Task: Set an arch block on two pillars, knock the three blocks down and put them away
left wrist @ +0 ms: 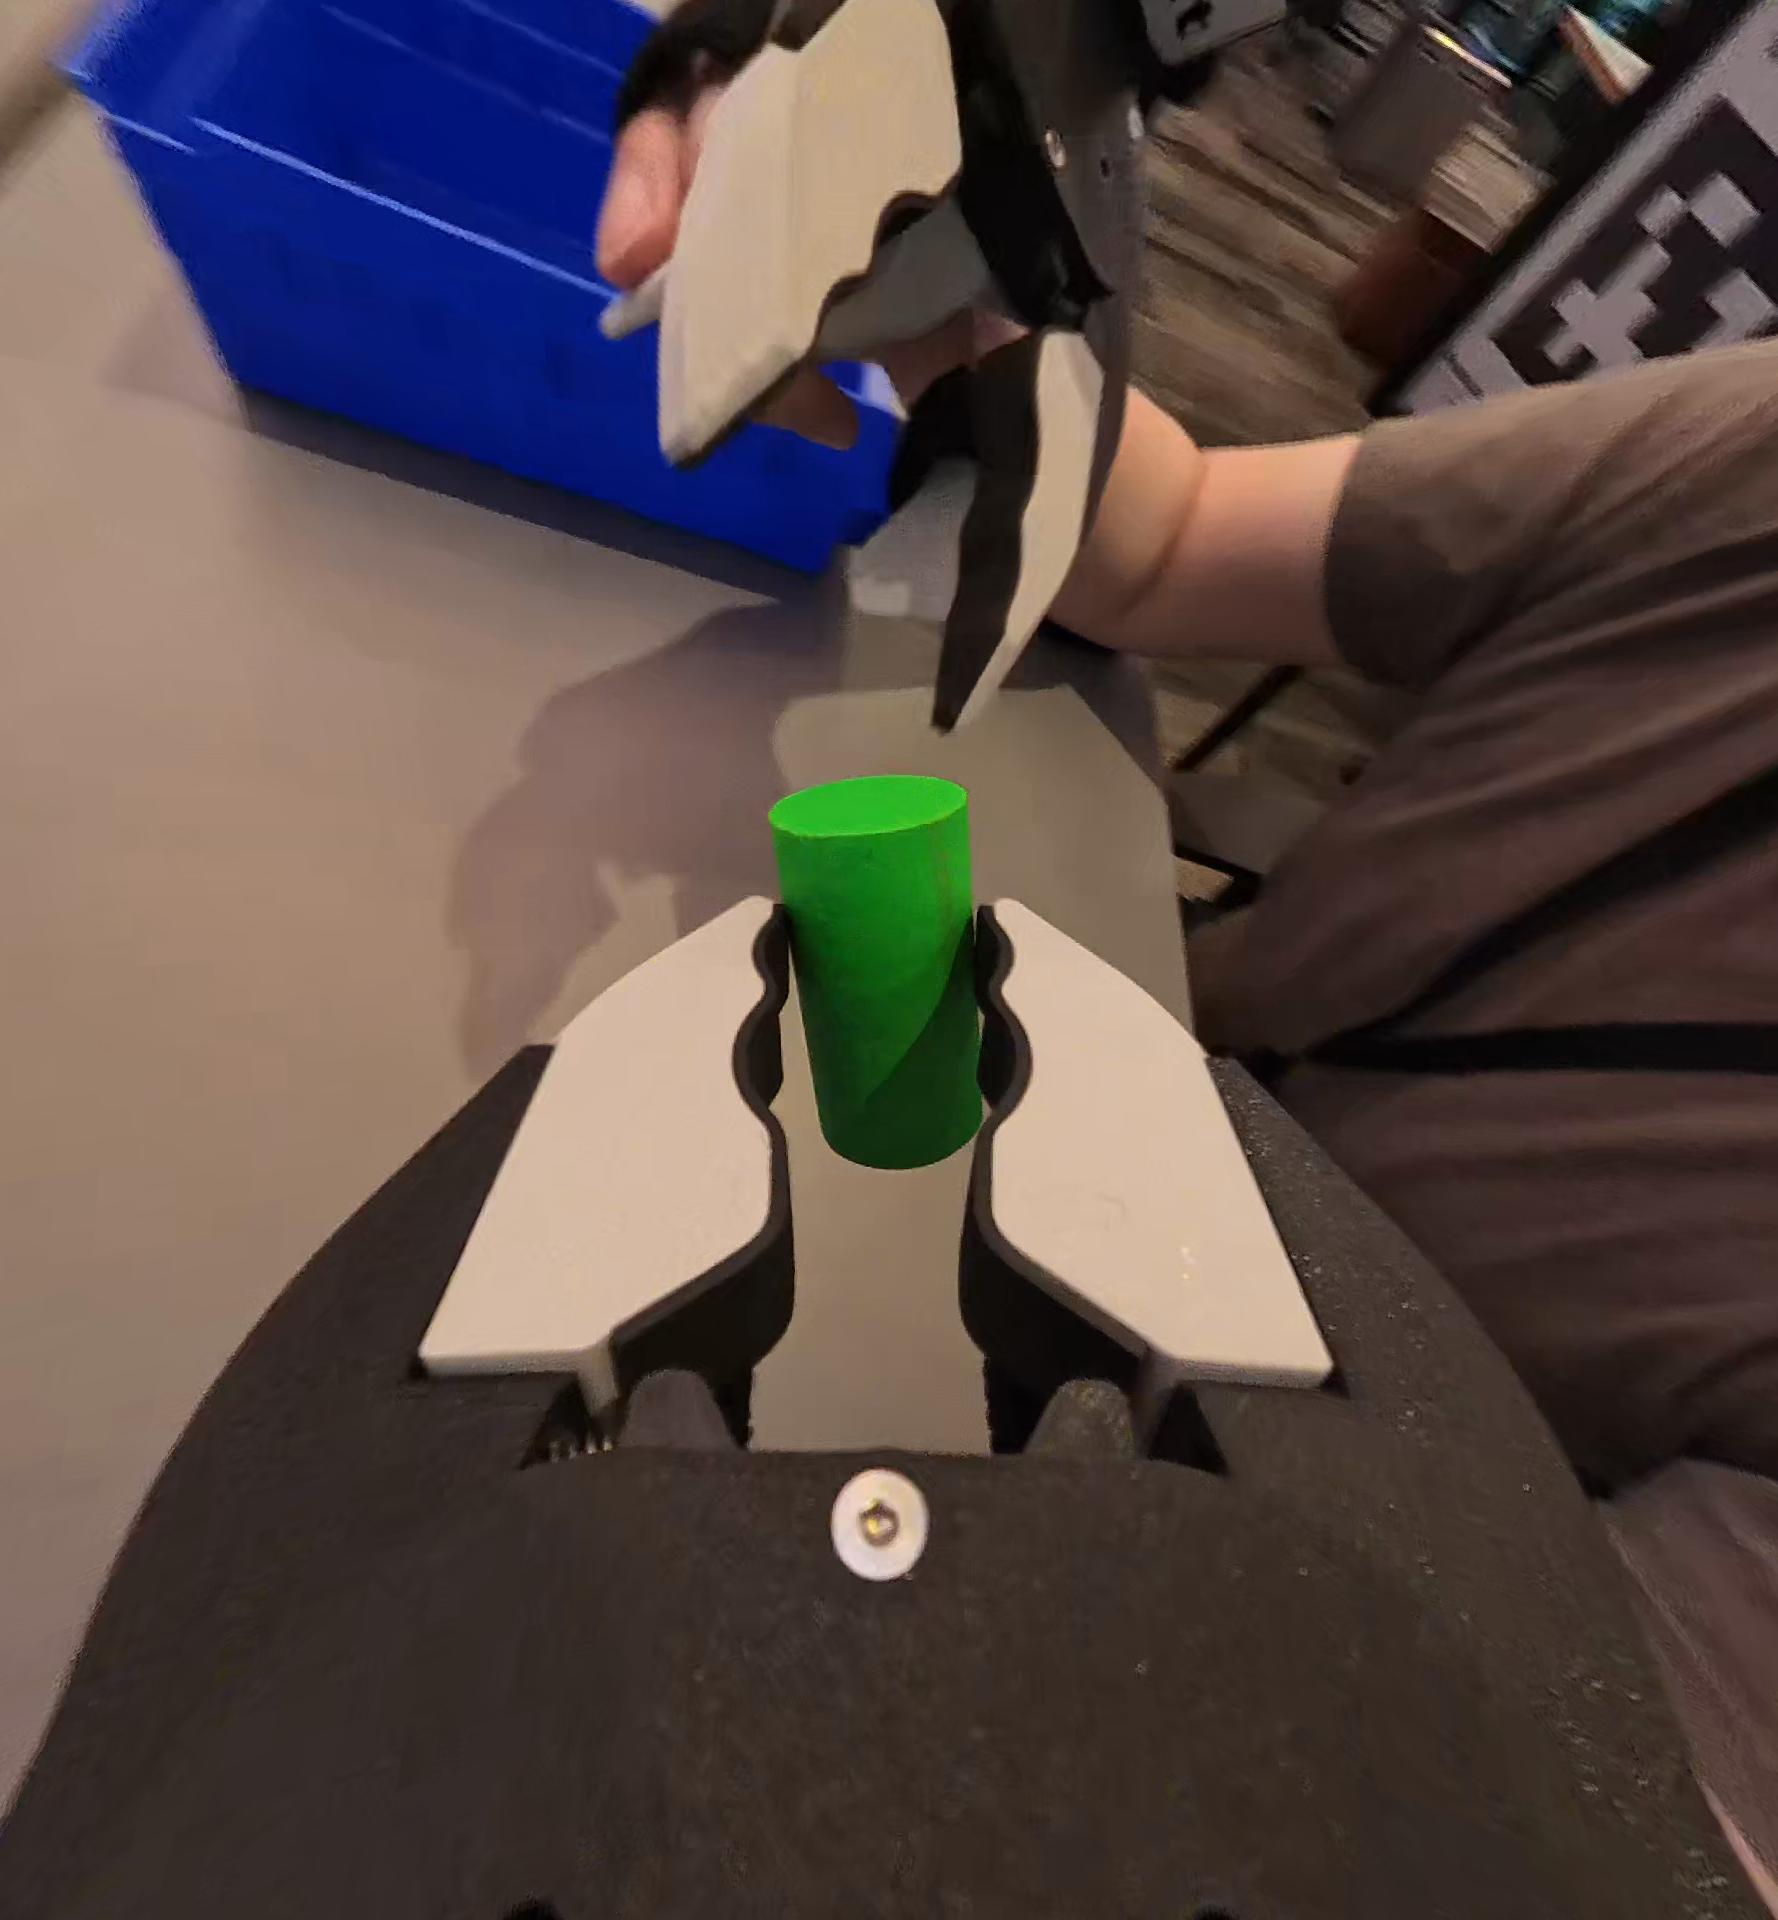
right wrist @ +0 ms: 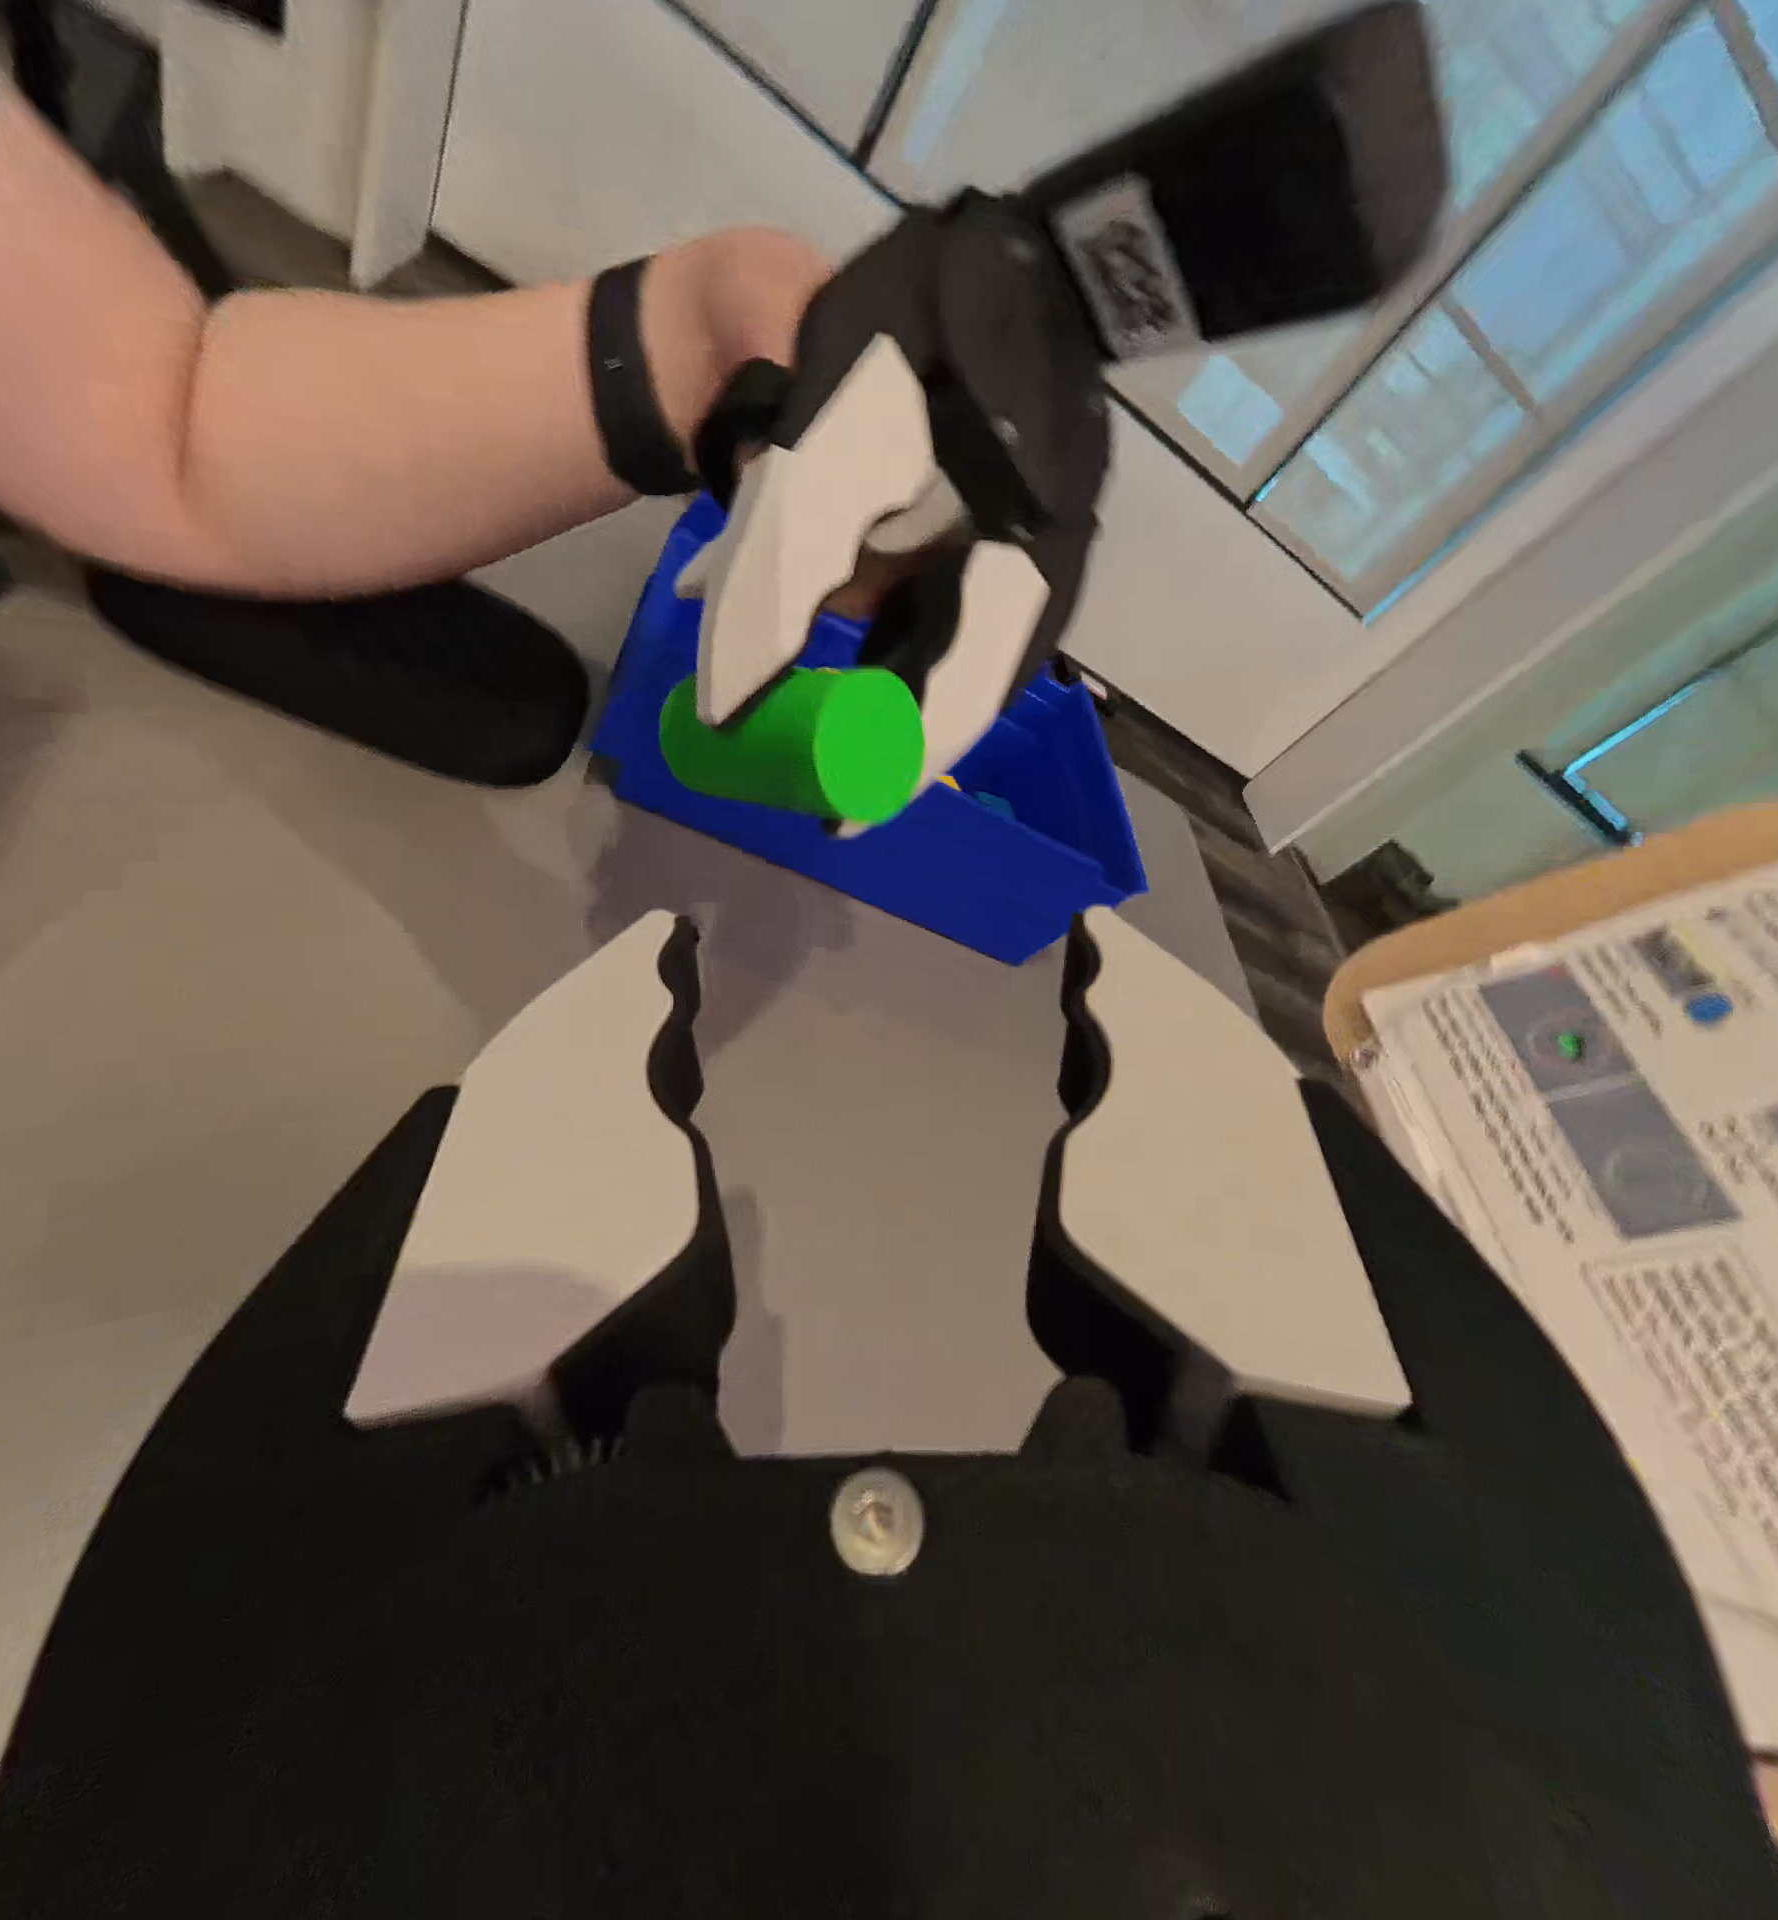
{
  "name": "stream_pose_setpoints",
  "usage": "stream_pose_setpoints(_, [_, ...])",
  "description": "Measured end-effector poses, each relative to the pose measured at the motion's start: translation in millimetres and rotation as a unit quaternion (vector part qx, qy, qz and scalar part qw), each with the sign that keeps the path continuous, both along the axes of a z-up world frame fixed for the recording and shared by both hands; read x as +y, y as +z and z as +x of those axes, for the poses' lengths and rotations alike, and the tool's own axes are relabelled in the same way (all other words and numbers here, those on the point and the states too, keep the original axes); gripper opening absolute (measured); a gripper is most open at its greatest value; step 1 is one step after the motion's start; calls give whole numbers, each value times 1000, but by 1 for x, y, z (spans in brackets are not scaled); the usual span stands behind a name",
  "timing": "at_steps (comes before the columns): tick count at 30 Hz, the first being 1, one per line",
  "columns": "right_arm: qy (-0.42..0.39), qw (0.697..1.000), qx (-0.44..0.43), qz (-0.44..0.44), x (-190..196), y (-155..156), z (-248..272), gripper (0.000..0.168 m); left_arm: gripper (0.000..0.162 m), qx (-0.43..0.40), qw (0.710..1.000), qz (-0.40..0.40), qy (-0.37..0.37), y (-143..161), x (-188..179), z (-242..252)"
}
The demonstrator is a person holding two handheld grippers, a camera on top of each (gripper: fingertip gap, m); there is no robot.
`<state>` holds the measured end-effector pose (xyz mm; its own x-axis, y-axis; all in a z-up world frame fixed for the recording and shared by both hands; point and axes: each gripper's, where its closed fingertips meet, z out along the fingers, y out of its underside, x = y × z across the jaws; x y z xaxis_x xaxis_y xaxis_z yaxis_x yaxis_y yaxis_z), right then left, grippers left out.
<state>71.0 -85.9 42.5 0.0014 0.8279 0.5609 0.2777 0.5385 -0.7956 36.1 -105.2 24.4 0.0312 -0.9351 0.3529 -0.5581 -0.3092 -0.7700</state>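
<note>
One block shows for certain: we grip the green cylinder (left wrist: 880, 987) in the left gripper (left wrist: 883, 914), fingers closed on its sides, off the bench (left wrist: 241, 831), near the blue bin (right wrist: 926, 873). Our right gripper (right wrist: 874, 925) hangs empty, fingers apart. No pillars or arch stand anywhere, so we judge we are putting away. Something coloured lies in the bin, too small to name.

One green cylinder block (left wrist: 880, 987) — one blue bin (left wrist: 428, 260), two tools (left wrist: 880, 914) (right wrist: 869, 925), one printed sheet (right wrist: 1633, 1226).
</note>
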Motion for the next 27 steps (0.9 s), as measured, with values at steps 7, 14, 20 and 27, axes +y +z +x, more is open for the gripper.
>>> stream_pose_setpoints(7, [76,991,-68,85,-45,-26,-22,62,34,22,991,-63,-116,-24,-37,25])
stream_pose_setpoints(14, [99,986,-97,88,-56,-34,-23,42,34,17,986,-72,-153,-25,-50,25])
stream_pose_setpoints(20, [107,986,-111,66,-59,-40,-24,39,34,17,981,-77,-177,-28,-57,24])
stream_pose_setpoints(27, [138,985,-92,46,-70,-36,-26,40,35,7,976,-83,-202,-25,-66,24])
